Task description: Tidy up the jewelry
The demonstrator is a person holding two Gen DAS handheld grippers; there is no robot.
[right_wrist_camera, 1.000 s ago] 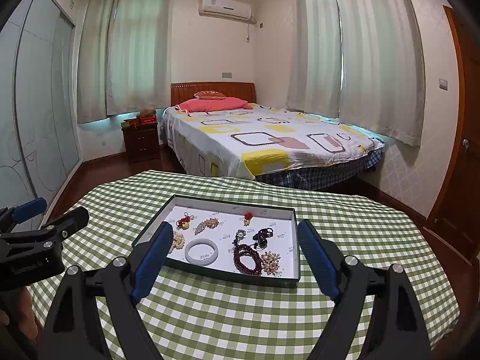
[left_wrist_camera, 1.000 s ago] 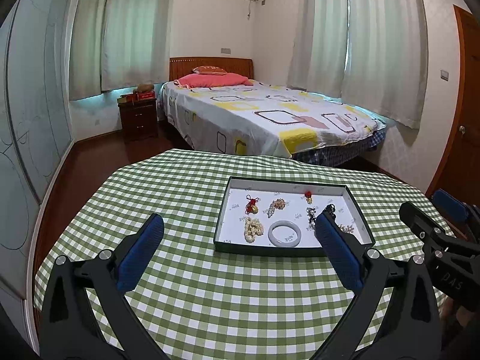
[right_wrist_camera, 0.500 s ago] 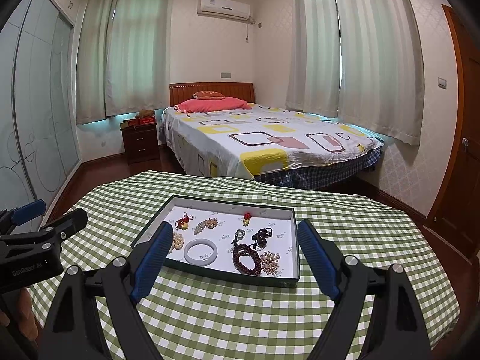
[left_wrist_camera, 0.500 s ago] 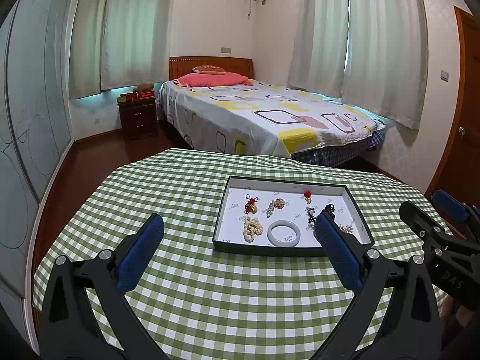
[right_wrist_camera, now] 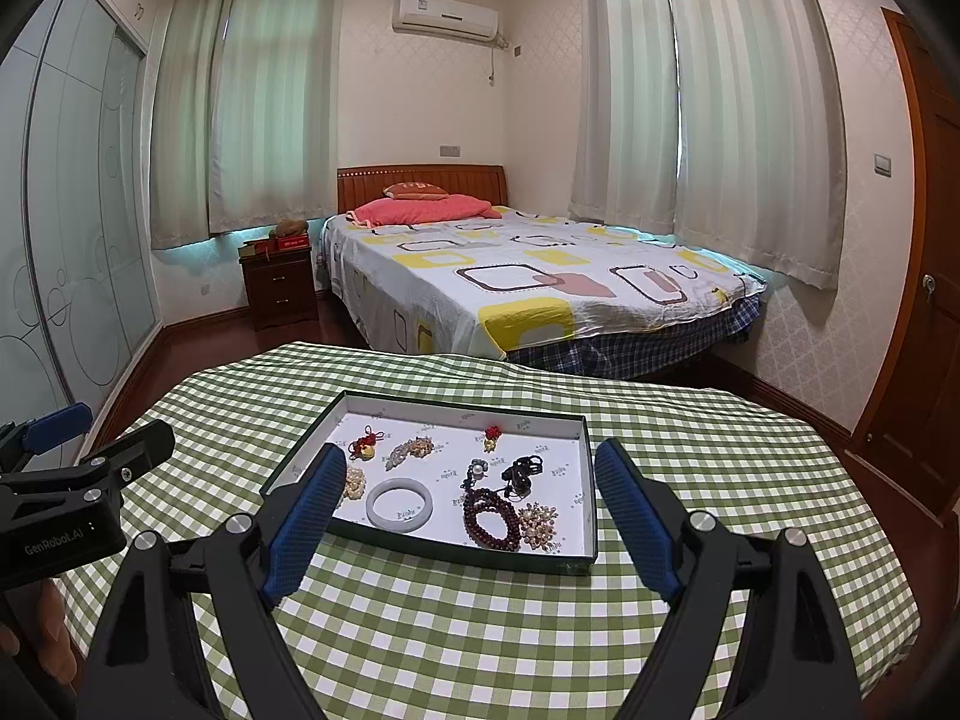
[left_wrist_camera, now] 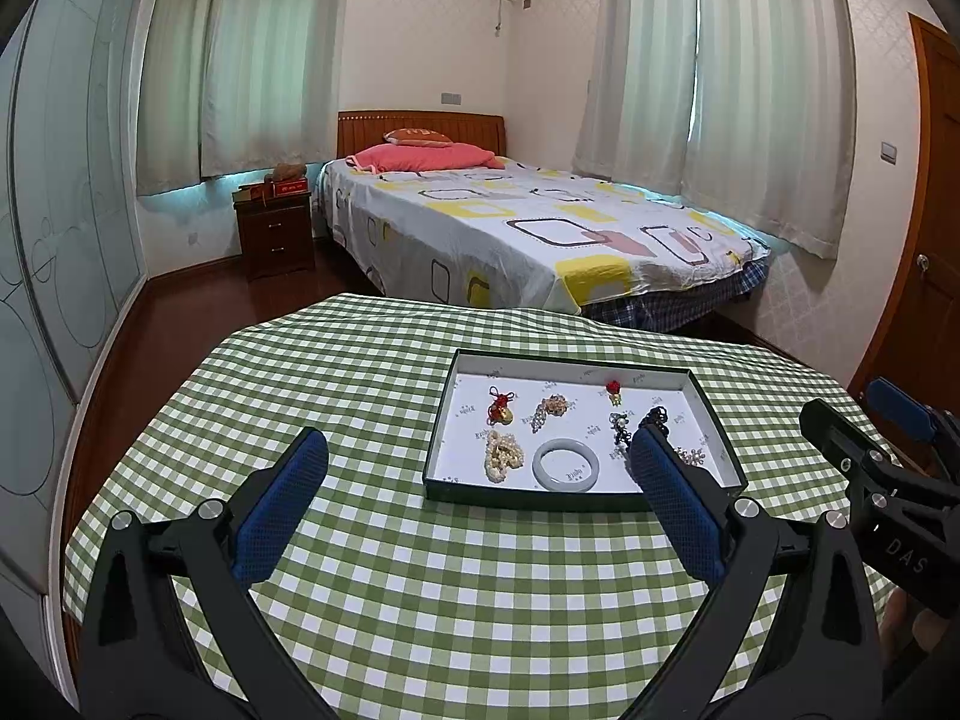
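you hold the left hand-held gripper (left_wrist_camera: 477,450) above the near part of the desk (left_wrist_camera: 384,540), its blue pads spread wide with nothing between them, and the right hand-held gripper (right_wrist_camera: 471,468) hangs the same way, jaws wide apart and empty, aimed at the tray. the desk wears a green-and-white checked cloth, and on it, toward your right side in the left wrist view, sits a shallow dark-rimmed tray (left_wrist_camera: 441,420) with a white printed lining. all the jewelry lies inside that tray: a pale jade bangle (right_wrist_camera: 399,504) flat near the front rim, a heap of cream pearl beads (left_wrist_camera: 503,456) just beside it on the left, a red knot charm with a gold piece (right_wrist_camera: 365,445) toward the back left, a small beige bead cluster (right_wrist_camera: 411,450) next to that, a tiny red-and-gold charm (right_wrist_camera: 492,438) near the back rim, a dark red bead bracelet (right_wrist_camera: 492,519) coiled at the front right, a pale bead cluster (right_wrist_camera: 539,525) touching it on the right, and a black tangled piece (right_wrist_camera: 522,471) behind them. a small silver pendant (right_wrist_camera: 477,469) lies between the bangle and the black piece. neither gripper touches the tray. a bed (right_wrist_camera: 540,282) stands beyond the desk.
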